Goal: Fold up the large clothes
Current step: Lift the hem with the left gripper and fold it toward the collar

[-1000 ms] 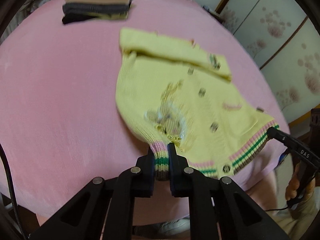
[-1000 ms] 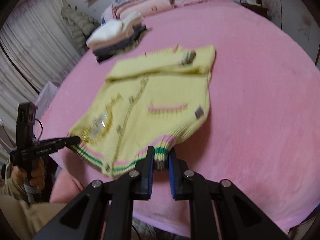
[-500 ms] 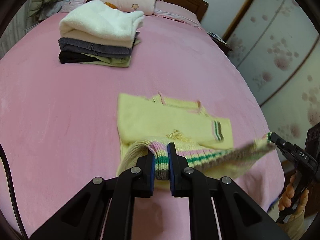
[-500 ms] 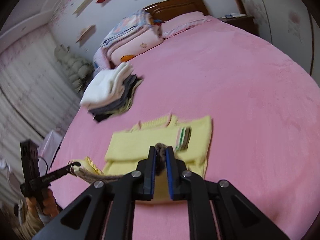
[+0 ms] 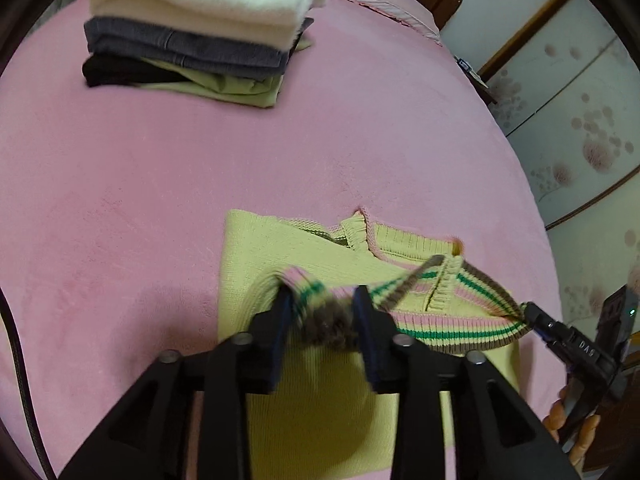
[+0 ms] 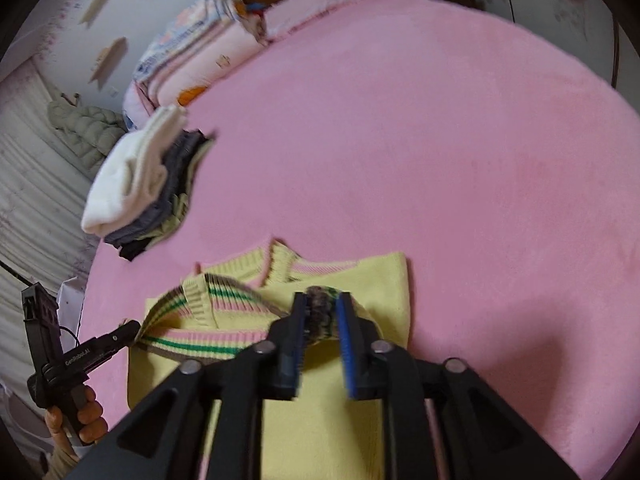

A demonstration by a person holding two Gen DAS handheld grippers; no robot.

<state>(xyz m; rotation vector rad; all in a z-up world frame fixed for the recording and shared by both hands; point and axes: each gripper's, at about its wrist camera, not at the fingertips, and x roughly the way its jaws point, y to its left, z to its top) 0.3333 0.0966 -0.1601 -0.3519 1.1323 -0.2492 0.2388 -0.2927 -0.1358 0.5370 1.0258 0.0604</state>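
With both the left gripper [image 5: 322, 316] and right gripper [image 6: 322, 320] just spreading off the striped hem [image 5: 452, 334], the yellow sweater [image 5: 320, 420] could land crooked on the bed [image 5: 120, 200].

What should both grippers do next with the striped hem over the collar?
Probably pull both back clear. The left gripper and right gripper have just been opening, with the striped hem loose between the jaws. The yellow sweater is already doubled over near its collar, so the fold looks placed.

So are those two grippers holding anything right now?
Both have just been opening. The yellow knitted sweater's striped hem sits between each hand-held gripper's jaws, left and right, apparently released.
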